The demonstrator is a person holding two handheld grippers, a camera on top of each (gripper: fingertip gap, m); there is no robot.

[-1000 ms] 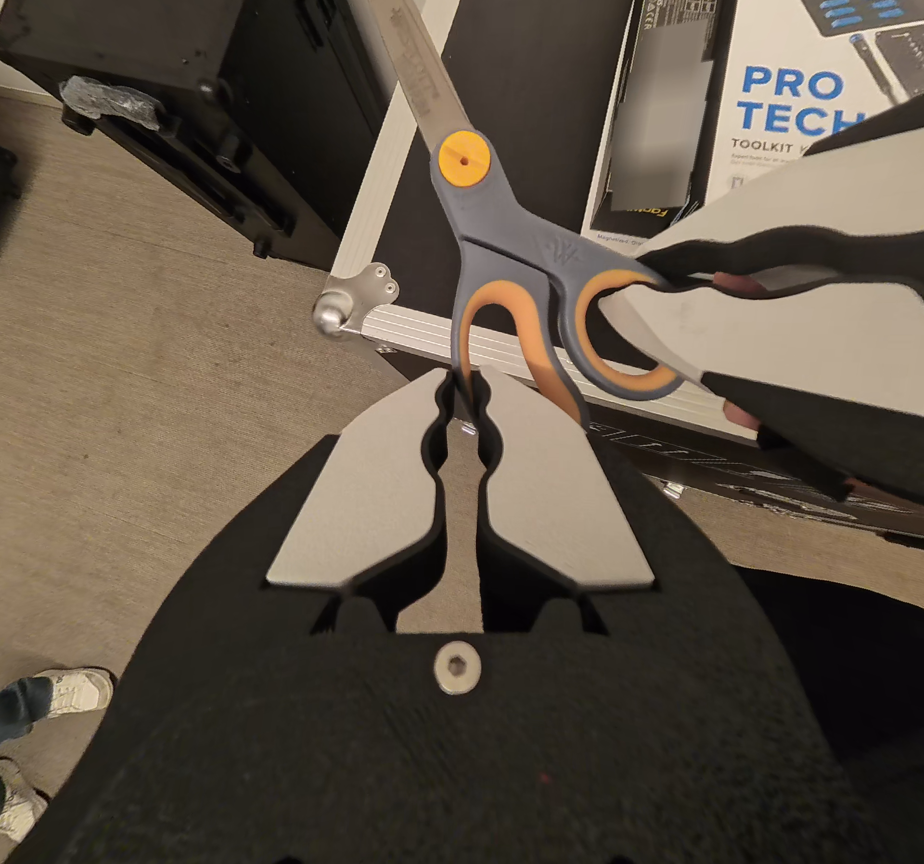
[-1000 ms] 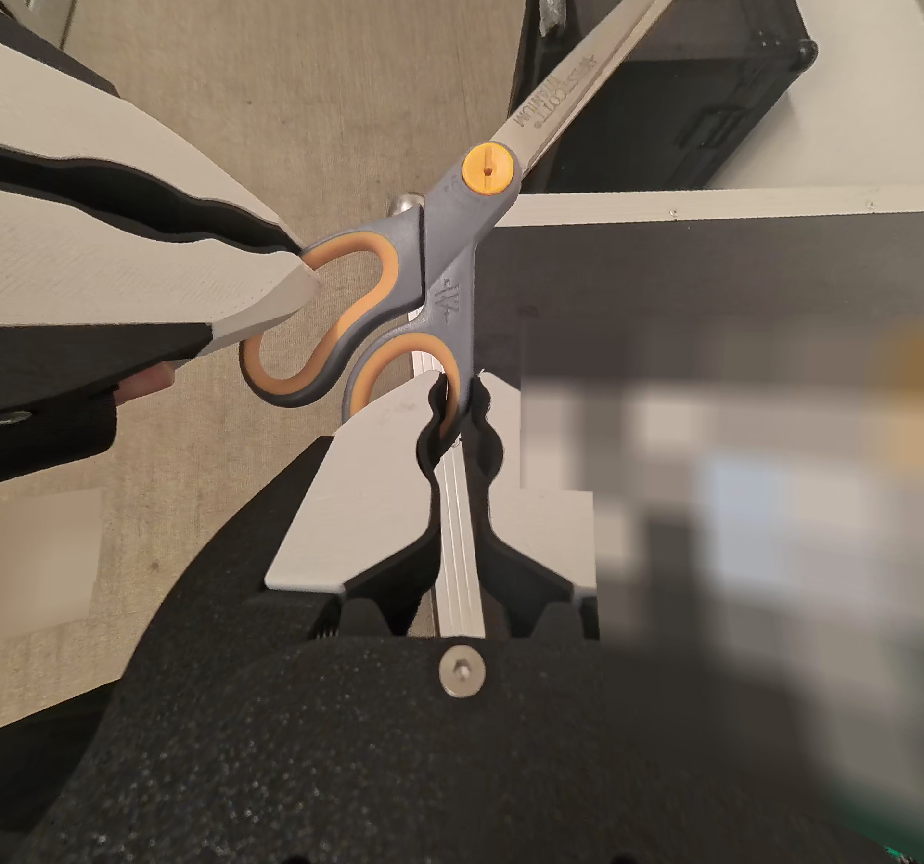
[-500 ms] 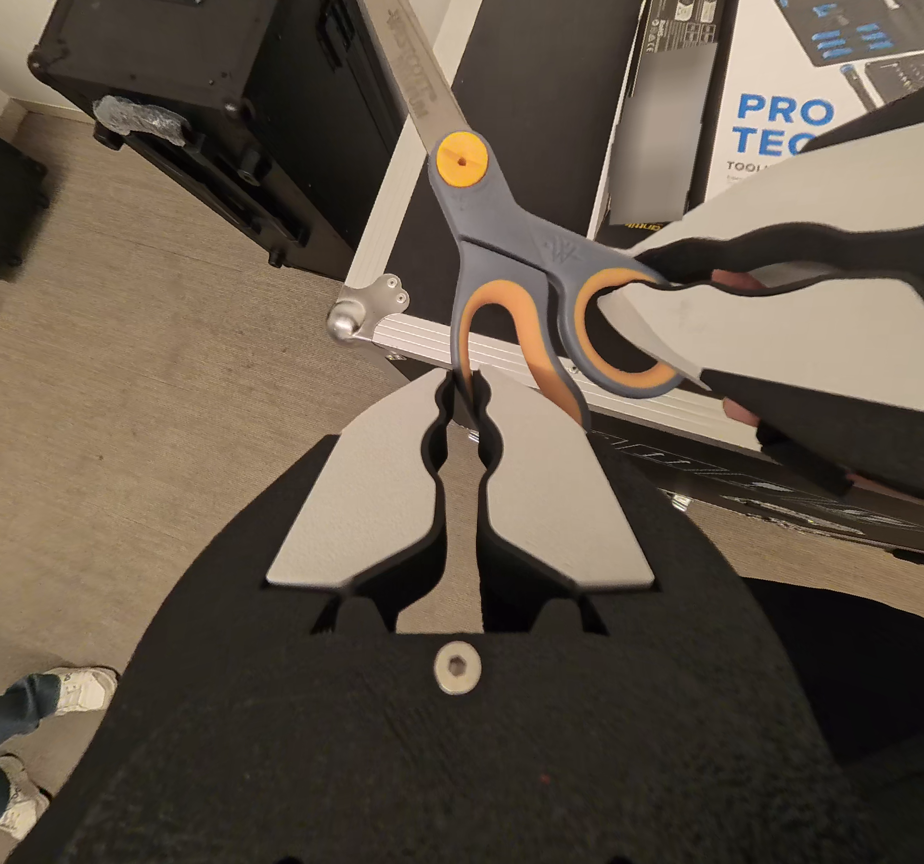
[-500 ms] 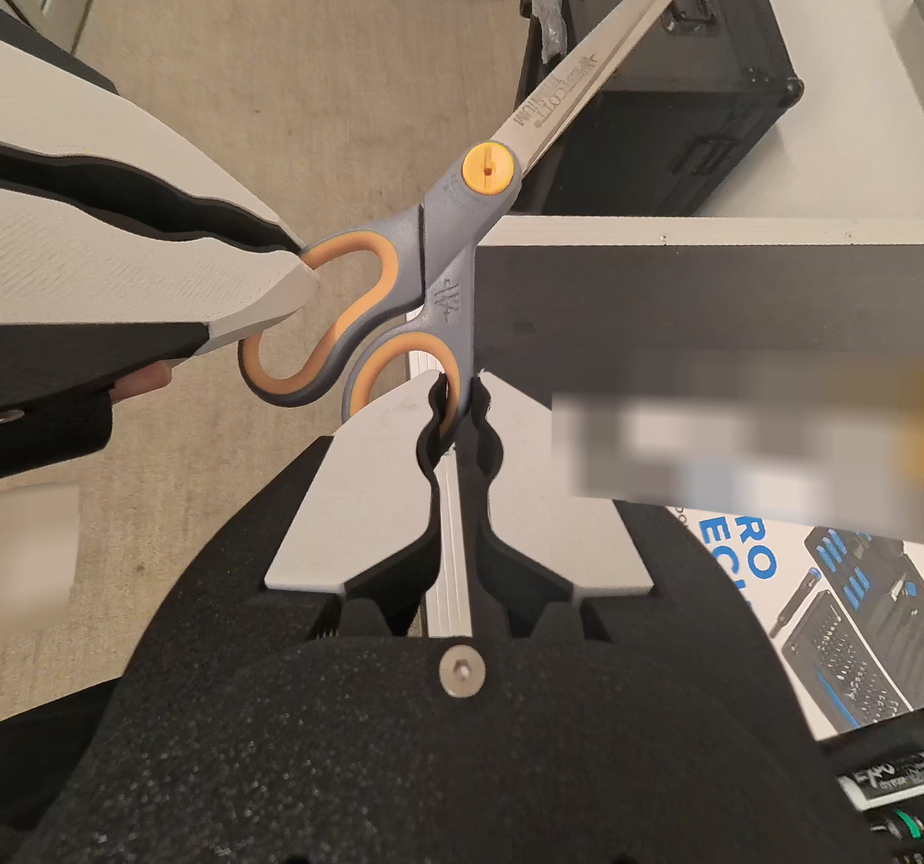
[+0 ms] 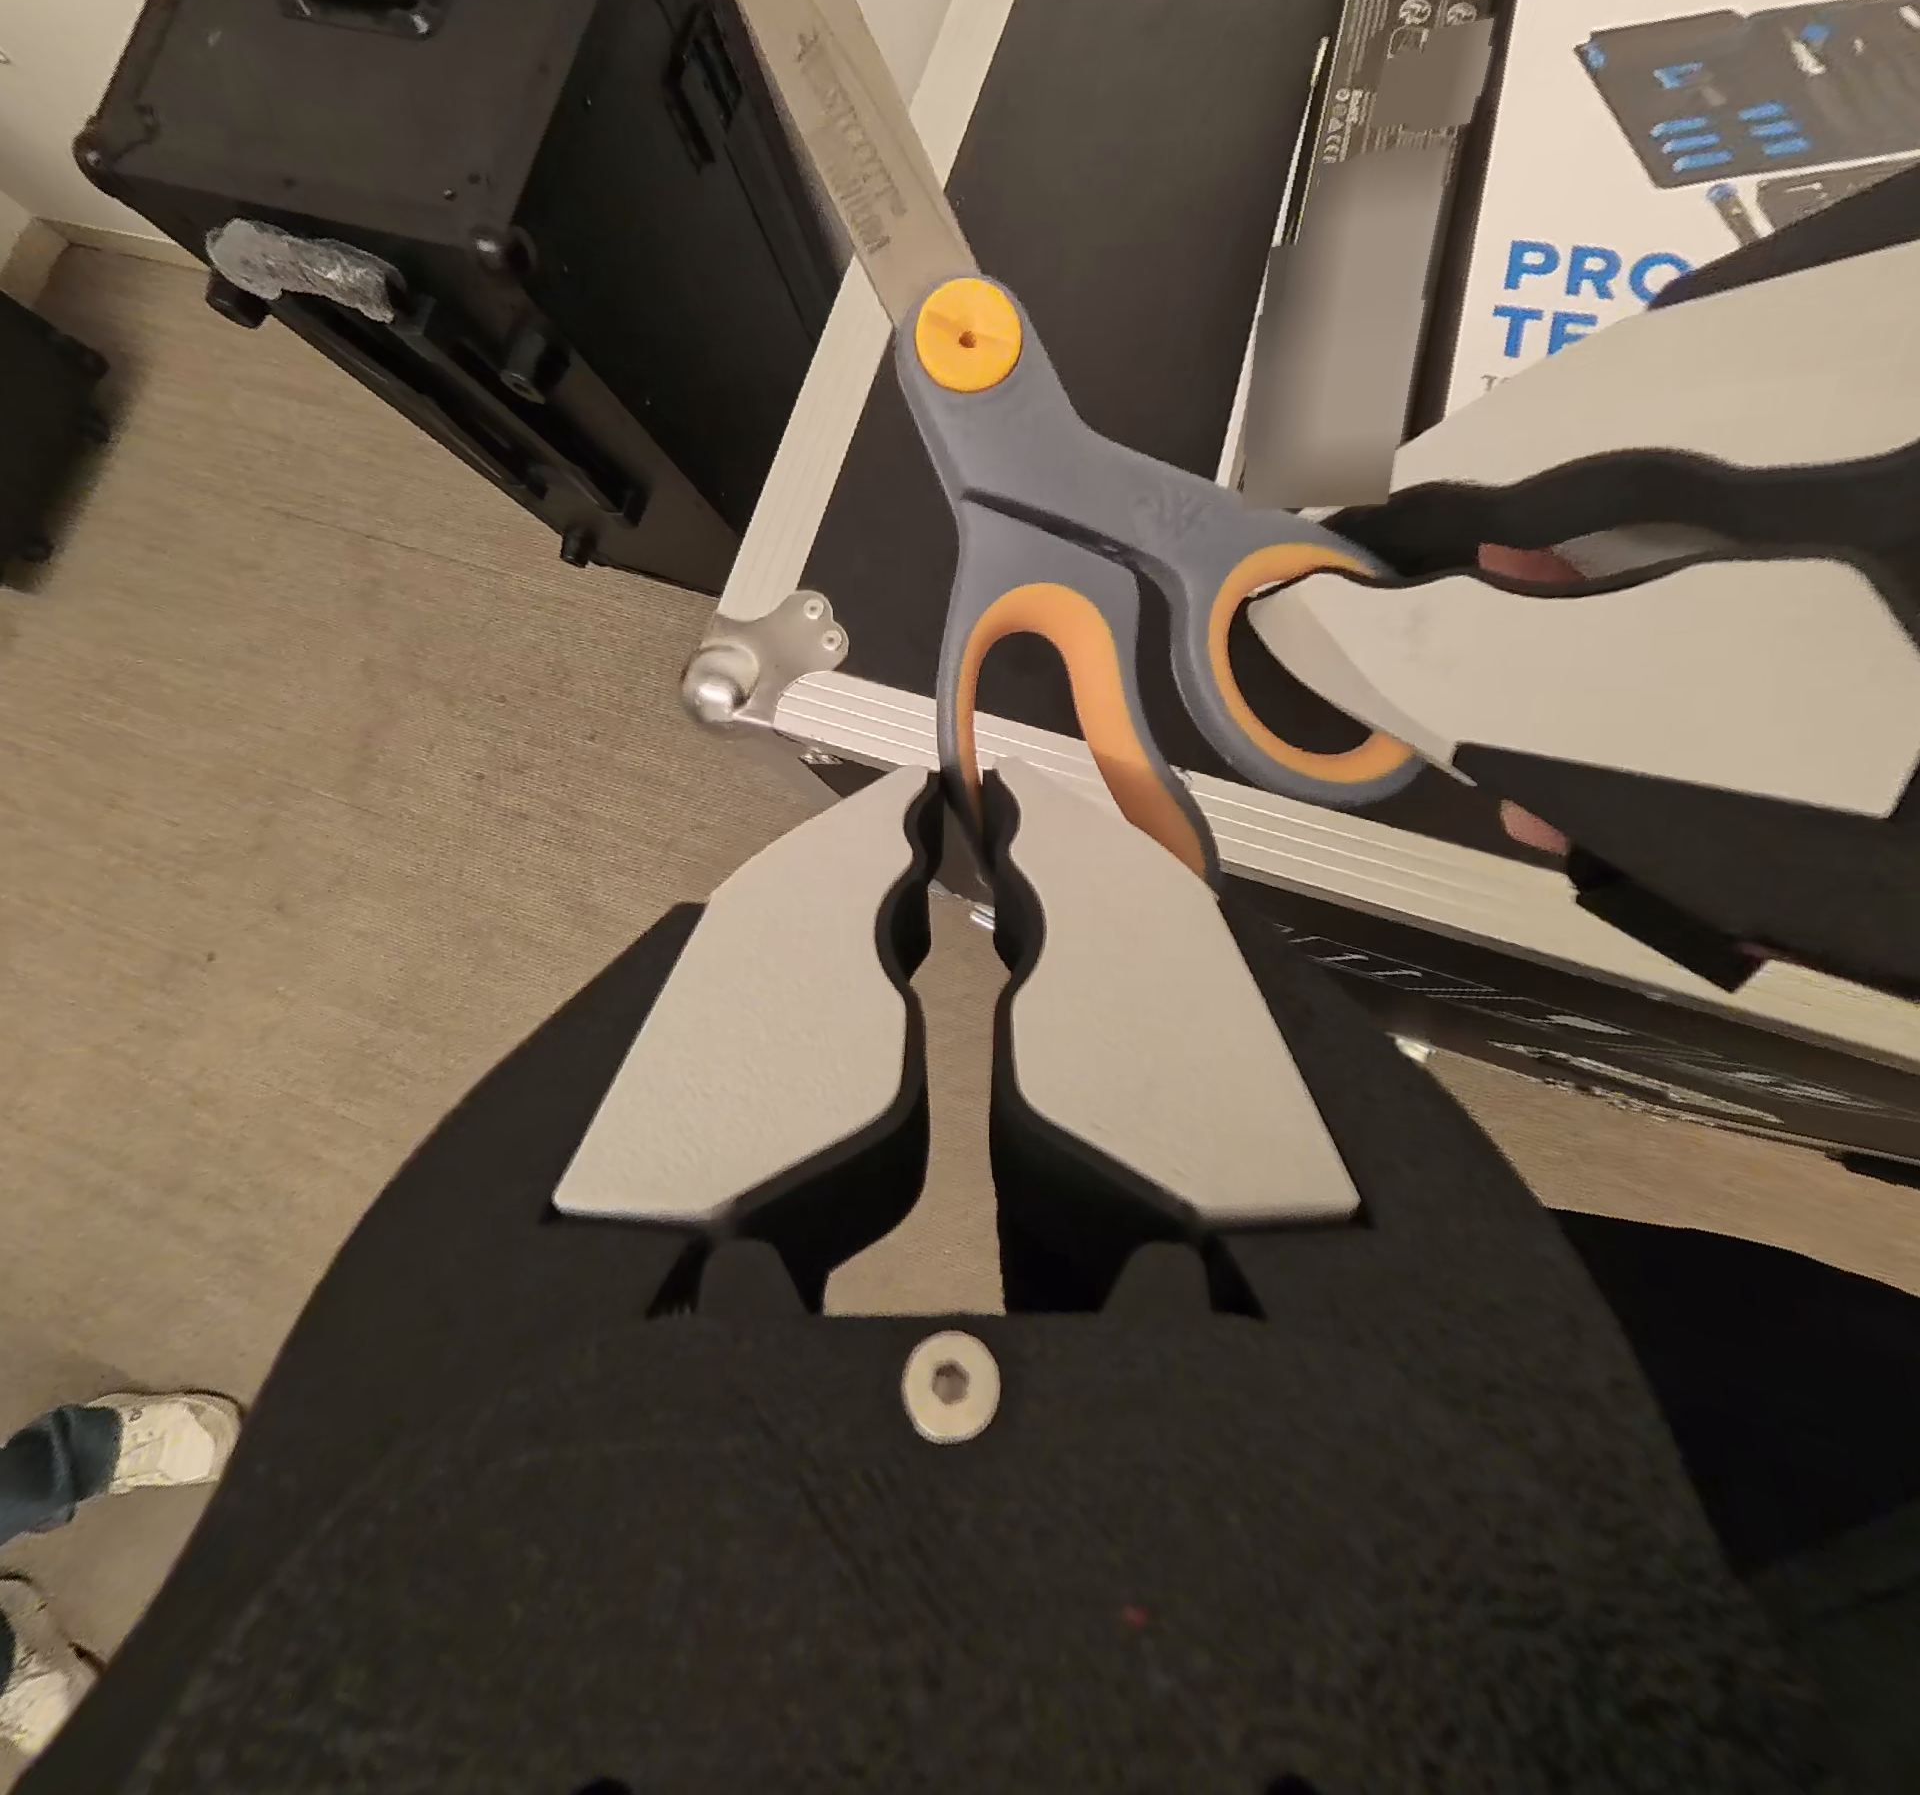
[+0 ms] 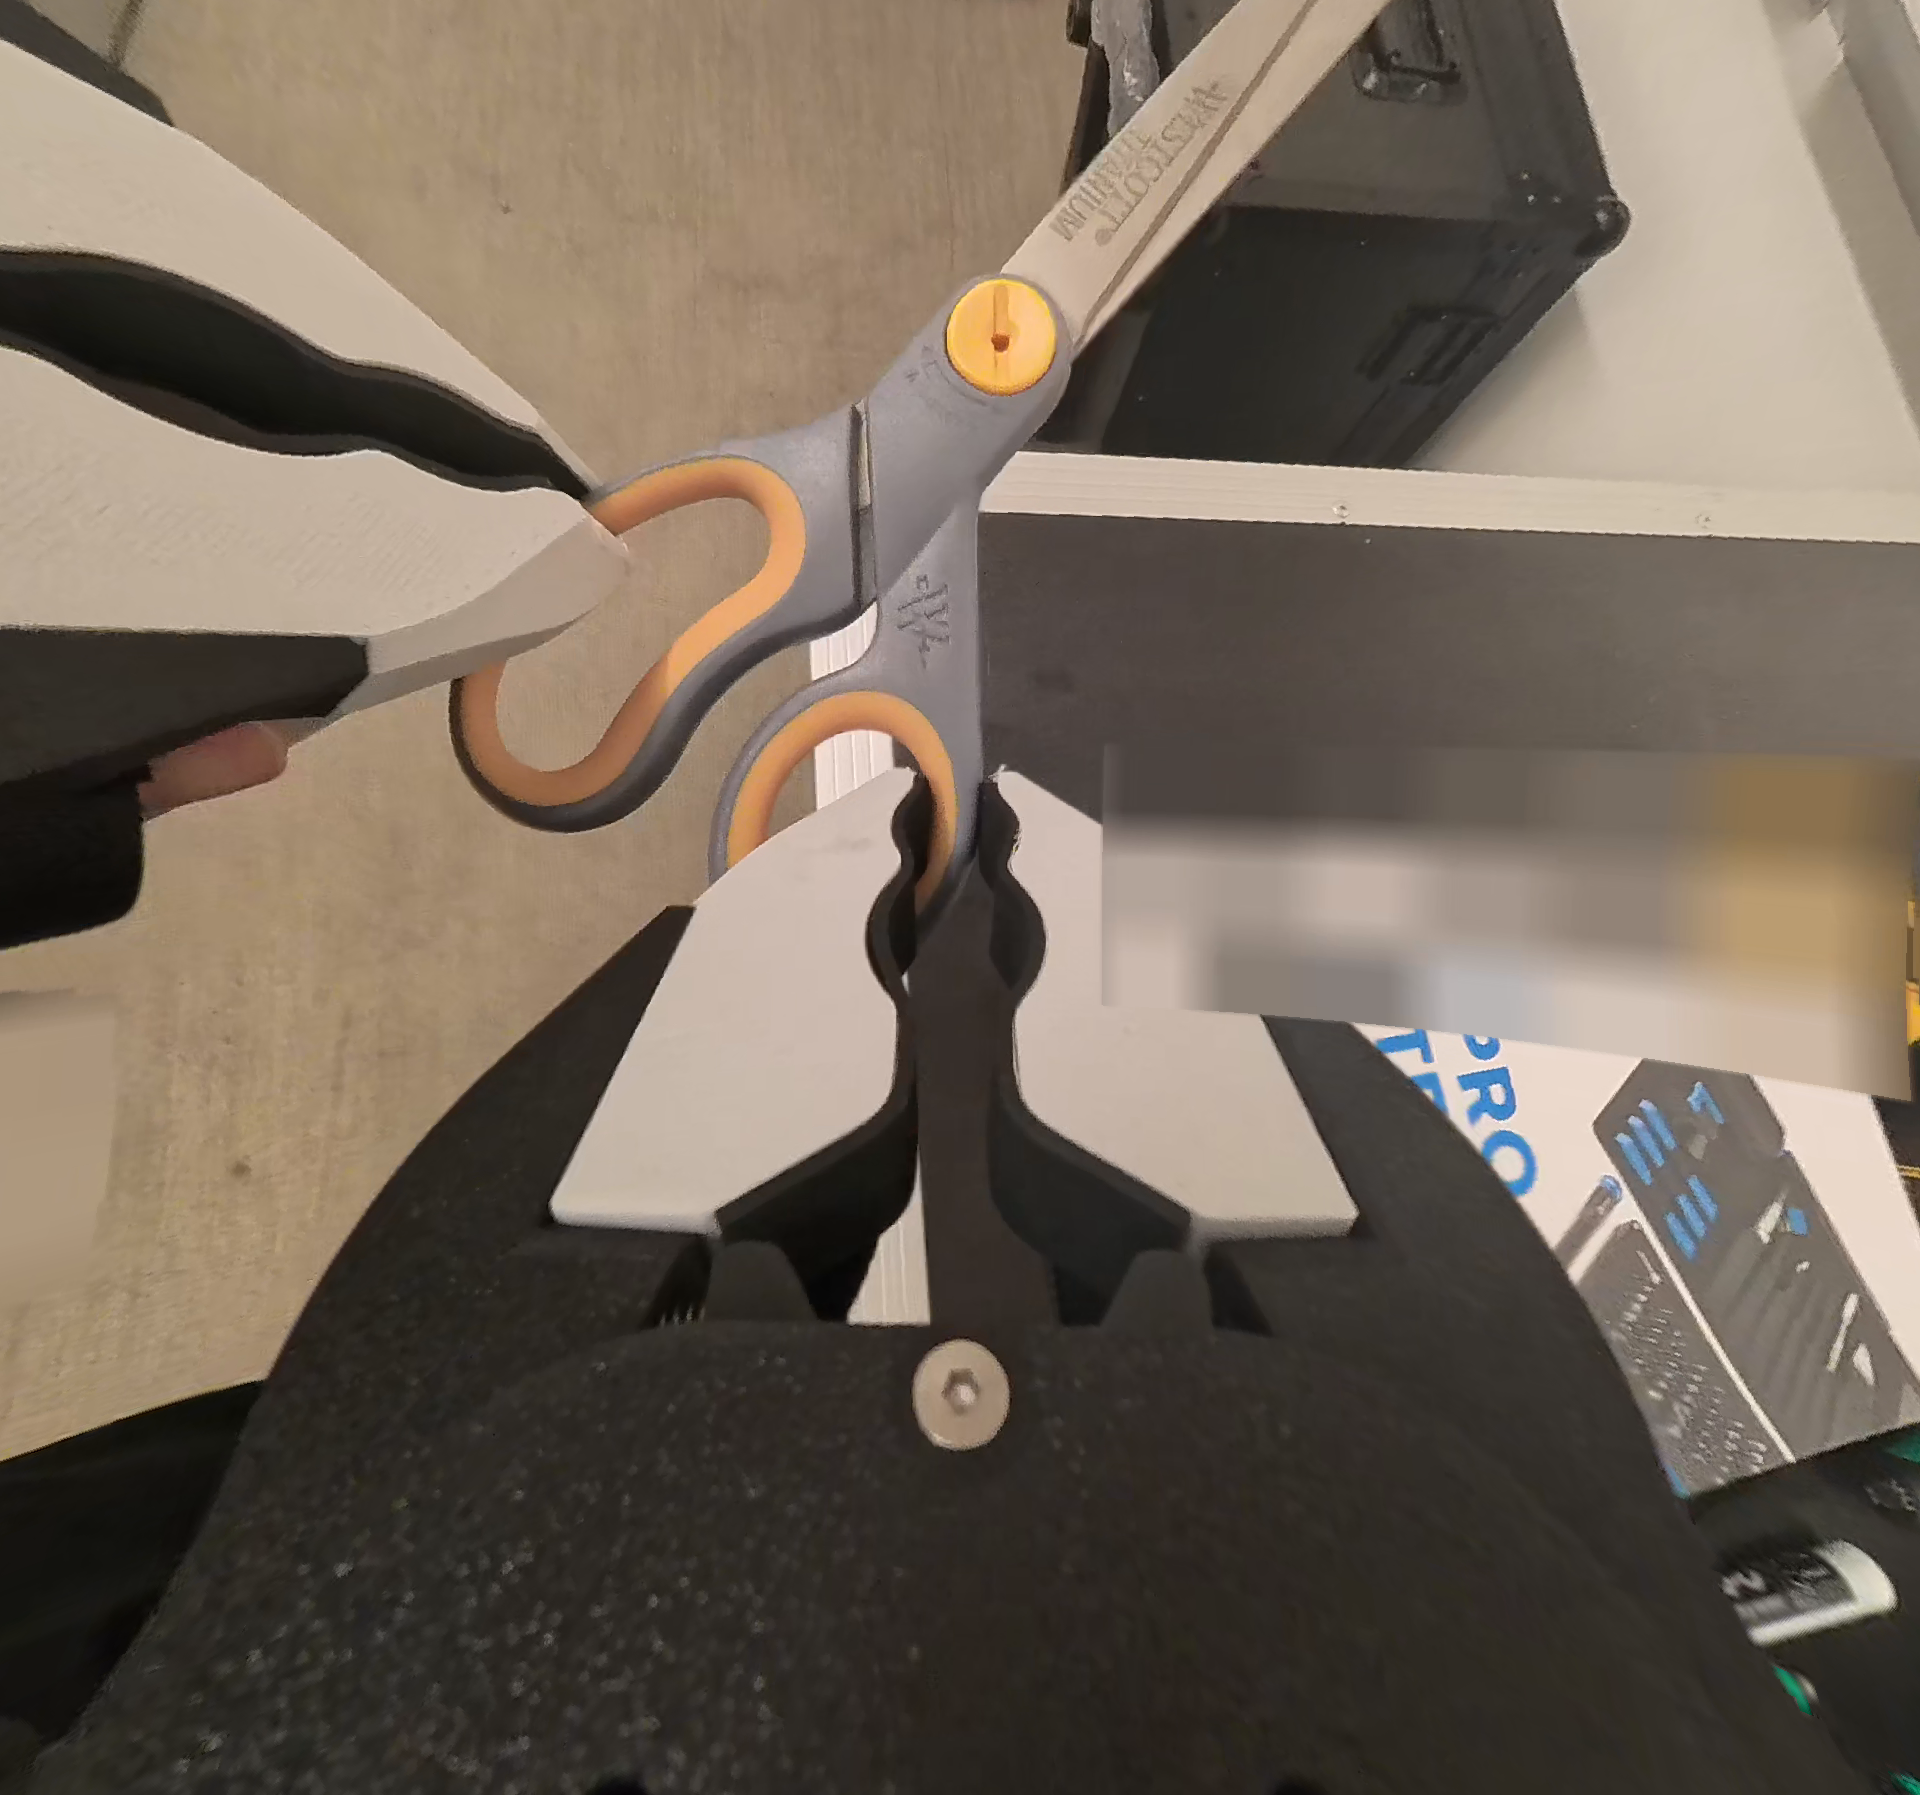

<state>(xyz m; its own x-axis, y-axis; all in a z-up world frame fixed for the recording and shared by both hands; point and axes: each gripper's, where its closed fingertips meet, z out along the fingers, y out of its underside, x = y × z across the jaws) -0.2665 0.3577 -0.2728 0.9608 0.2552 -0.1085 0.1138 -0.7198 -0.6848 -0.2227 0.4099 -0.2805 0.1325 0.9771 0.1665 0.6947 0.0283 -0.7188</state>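
The grey-and-orange scissors [image 5: 1049, 509] hang in the air, blades together, above the corner of a black flight case [image 5: 1101, 187]; the left gripper [image 5: 964, 795] is clamped on one handle loop, the right gripper [image 6: 951, 810] on the other — a white printed box [image 5: 1704, 114] lies on the case; beige carpet [image 5: 312, 758] lies below.

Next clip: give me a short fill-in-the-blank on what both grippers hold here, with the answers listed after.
1. Both grippers are shut on one pair of ____.
2. The left gripper pinches one handle loop; the right gripper pinches the ____ loop.
3. The round pivot cap between handles and blades is coloured ____.
4. The blades are ____, not spread apart.

Missing words: scissors; other; orange; closed
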